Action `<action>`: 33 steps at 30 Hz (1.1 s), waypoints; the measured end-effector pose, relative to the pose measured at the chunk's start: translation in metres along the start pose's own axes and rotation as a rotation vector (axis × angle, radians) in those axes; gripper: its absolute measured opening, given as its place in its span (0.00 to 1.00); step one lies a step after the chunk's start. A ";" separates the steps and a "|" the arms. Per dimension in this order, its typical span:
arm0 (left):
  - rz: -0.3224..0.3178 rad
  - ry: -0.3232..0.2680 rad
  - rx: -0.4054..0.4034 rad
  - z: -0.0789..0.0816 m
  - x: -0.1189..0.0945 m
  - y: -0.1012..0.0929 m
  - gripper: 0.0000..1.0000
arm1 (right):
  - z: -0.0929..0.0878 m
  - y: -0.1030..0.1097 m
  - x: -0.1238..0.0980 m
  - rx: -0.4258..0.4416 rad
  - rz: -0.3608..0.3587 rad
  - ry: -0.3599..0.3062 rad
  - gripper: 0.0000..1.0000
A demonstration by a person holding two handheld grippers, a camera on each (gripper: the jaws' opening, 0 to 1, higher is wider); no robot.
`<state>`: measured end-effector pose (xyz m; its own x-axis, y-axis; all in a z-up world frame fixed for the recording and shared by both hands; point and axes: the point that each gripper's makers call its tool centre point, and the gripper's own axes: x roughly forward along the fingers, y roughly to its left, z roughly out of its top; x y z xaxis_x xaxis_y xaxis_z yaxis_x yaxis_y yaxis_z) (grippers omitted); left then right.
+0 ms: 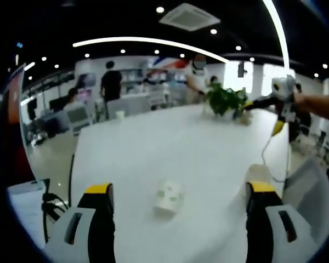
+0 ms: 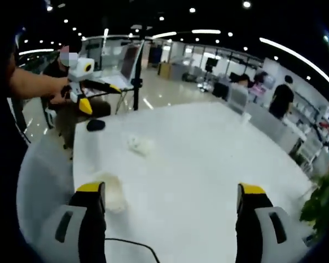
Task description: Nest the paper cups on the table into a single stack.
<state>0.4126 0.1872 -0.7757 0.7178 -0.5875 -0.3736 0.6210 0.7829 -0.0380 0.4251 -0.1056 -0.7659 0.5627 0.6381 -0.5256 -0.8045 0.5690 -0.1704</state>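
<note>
White table (image 1: 170, 148): landmark surface, running from the near edge to the far end. Potted green plant (image 1: 226, 100): on the table at its far end in the left gripper view; also at the table's edge (image 2: 322, 204) in the right gripper view. Dark, flat object (image 2: 95, 125): on the table near one corner. Black cable (image 2: 132, 244): lying across the table's near edge. Standing person in dark top (image 1: 111, 83): beyond the table's far end.
</note>
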 end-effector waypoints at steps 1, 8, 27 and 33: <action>-0.005 -0.010 -0.001 0.000 0.001 -0.001 0.98 | -0.001 -0.004 0.000 -0.003 -0.013 -0.029 1.00; -0.014 0.001 0.012 -0.014 0.006 -0.010 0.98 | -0.021 -0.010 -0.012 0.058 0.001 -0.114 1.00; -0.005 0.071 0.034 -0.040 0.002 -0.035 0.98 | -0.067 -0.007 -0.054 0.122 -0.033 -0.136 1.00; -0.018 0.069 0.029 -0.043 0.005 -0.042 0.98 | -0.072 -0.007 -0.054 0.120 -0.027 -0.126 1.00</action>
<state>0.3766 0.1600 -0.8159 0.6836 -0.5849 -0.4365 0.6432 0.7655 -0.0185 0.3866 -0.1815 -0.7959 0.6094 0.6773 -0.4122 -0.7643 0.6401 -0.0783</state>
